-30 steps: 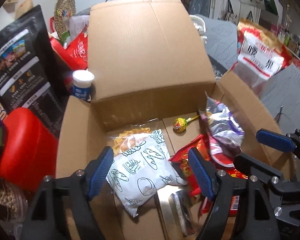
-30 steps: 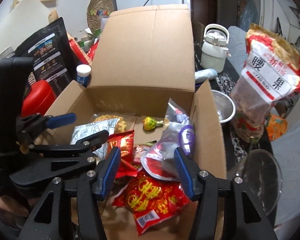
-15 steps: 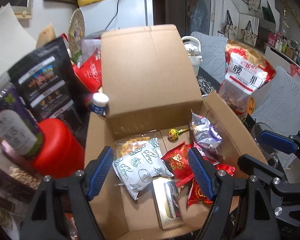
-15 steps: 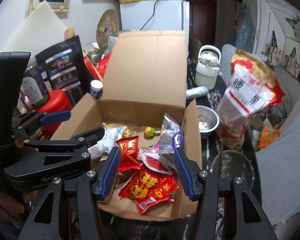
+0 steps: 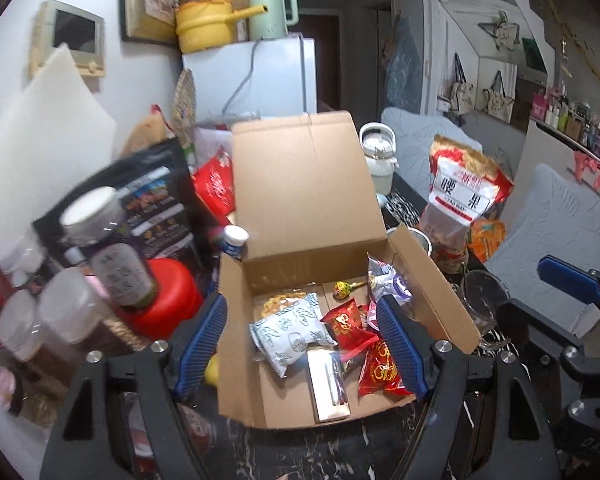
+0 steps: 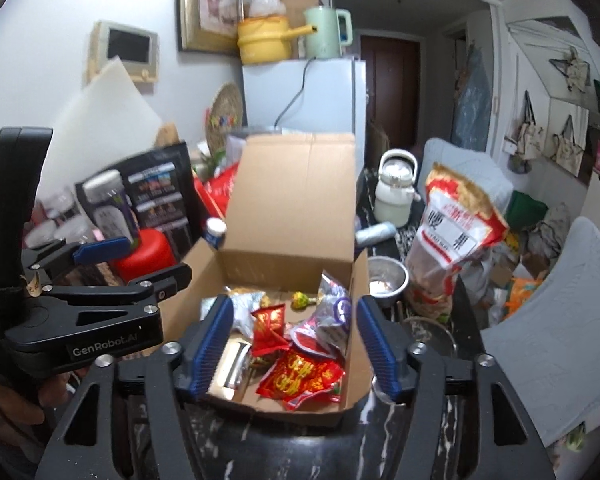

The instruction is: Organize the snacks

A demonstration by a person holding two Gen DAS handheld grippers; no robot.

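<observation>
It's a cramped kitchen corner: a white fridge [image 6: 304,92] with a yellow pot [image 6: 266,42] and a green kettle [image 6: 326,32] on top, and in front of it a dark marbled tabletop [image 6: 300,456] crowded with jars, bags and tins. In the middle sits the open cardboard box [image 5: 296,184], its lid flap standing upright at the back. Inside lie the snacks: a white printed pouch [image 5: 290,330] on the left, a red packet [image 5: 346,322] beside it, a larger red-and-gold packet [image 6: 300,374] at the front right, a silvery-purple bag [image 6: 334,312] leaning on the right wall, a lollipop [image 5: 342,289] at the back, and a slim pale box [image 5: 328,384] near the front edge.

The left gripper [image 5: 300,346] and the right gripper [image 6: 294,350] both hang above the near side of the box, jaws spread wide and holding nothing.

To my eye the box is loaded and the person is picking what comes next. The big cashew bag [image 6: 456,240] stands just right of the box, by a steel bowl [image 6: 386,274] and a glass cup [image 5: 484,300]. If that bag is next, I'd grip it low on its body so it doesn't fold, and swing clear of the glass. Flat packets could be nudged aside first to make room.
</observation>
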